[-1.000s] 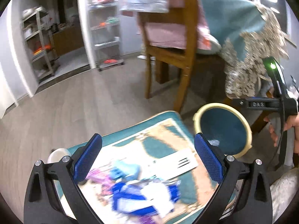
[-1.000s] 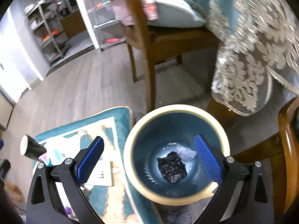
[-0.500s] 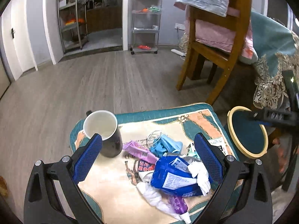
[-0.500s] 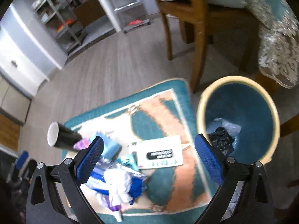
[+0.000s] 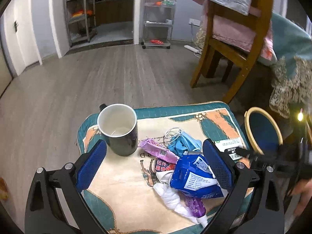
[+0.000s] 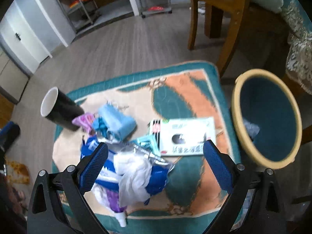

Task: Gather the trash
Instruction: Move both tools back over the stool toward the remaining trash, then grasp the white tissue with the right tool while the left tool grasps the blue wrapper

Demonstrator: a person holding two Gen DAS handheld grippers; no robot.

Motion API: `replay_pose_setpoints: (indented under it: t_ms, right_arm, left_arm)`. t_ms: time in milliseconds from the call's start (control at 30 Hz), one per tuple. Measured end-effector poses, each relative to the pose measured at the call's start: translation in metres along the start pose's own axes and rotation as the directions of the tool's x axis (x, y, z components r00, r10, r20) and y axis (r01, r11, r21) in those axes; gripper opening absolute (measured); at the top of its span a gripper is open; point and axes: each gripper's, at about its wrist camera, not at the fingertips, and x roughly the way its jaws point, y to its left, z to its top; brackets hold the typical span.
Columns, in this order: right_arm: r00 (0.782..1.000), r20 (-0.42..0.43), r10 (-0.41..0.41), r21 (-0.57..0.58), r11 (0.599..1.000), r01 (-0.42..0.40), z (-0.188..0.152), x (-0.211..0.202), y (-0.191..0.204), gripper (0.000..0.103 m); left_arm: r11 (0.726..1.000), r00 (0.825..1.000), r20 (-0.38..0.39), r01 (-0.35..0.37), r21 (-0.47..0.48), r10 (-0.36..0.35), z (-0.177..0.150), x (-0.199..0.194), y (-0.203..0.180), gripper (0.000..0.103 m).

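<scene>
1. Trash pile (image 5: pixel 185 167) sits heaped on the patterned mat (image 5: pixel 124 191): blue packet (image 5: pixel 193 177), white tissue (image 6: pixel 134 173), pink wrapper (image 5: pixel 158 150), blue mask (image 5: pixel 181 142), purple tube (image 5: pixel 195 206), flat box (image 6: pixel 185 136). Bin (image 6: pixel 267 117) stands just off the mat's right edge, some trash already inside.
2. Risk: pieces overlap, so a pinch on the tissue may drag the blue packet or tube along and shed them short of the bin.
3. Risk: mug (image 5: pixel 119 128) stands upright, touching the pink wrapper. Pulling that wrapper could tip it.
4. Risk: the flat box lies flush on the mat and looks hard to get fingers under.
5. Right gripper (image 6: pixel 155 165) hovers over the tissue and blue packet, fingers wide, holding nothing. View is motion-blurred.
6. Left gripper (image 5: pixel 155 165) hangs above the pile, angled down, fingers wide and empty, the mug near its left finger.
</scene>
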Motion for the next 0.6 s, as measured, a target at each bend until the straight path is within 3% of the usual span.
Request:
replay_pose_setpoints:
  t_ms: [233, 300, 433, 500, 600]
  right_arm:
    - [0.994, -0.111, 0.022, -0.055, 0.998, -0.028, -0.013, 0.029, 0.016, 0.092]
    - [0.990, -0.139, 0.031, -0.058, 0.998, -0.039, -0.017, 0.037, 0.018, 0.071]
    - [0.980, -0.194, 0.049, -0.064, 0.996, -0.062, -0.021, 0.052, 0.021, 0.051]
    - [0.976, -0.209, 0.055, -0.071, 0.995, -0.071, -0.023, 0.055, 0.022, 0.031]
    - [0.977, -0.203, 0.072, -0.066, 0.994, -0.087, -0.022, 0.053, 0.021, 0.017]
  left_arm:
    - [0.999, 1.000, -0.022, -0.005, -0.031, 0.004, 0.002, 0.007, 0.005, 0.097]
    - [1.000, 1.000, -0.029, -0.003, -0.028, 0.002, 0.002, 0.010, 0.002, 0.097]
    - [1.000, 0.999, -0.037, -0.005, -0.008, 0.005, 0.003, 0.016, -0.003, 0.097]
    - [1.000, 0.999, -0.042, -0.006, 0.001, 0.006, 0.002, 0.020, -0.007, 0.097]
    - [1.000, 0.999, -0.049, -0.008, 0.013, 0.009, 0.002, 0.023, -0.011, 0.097]
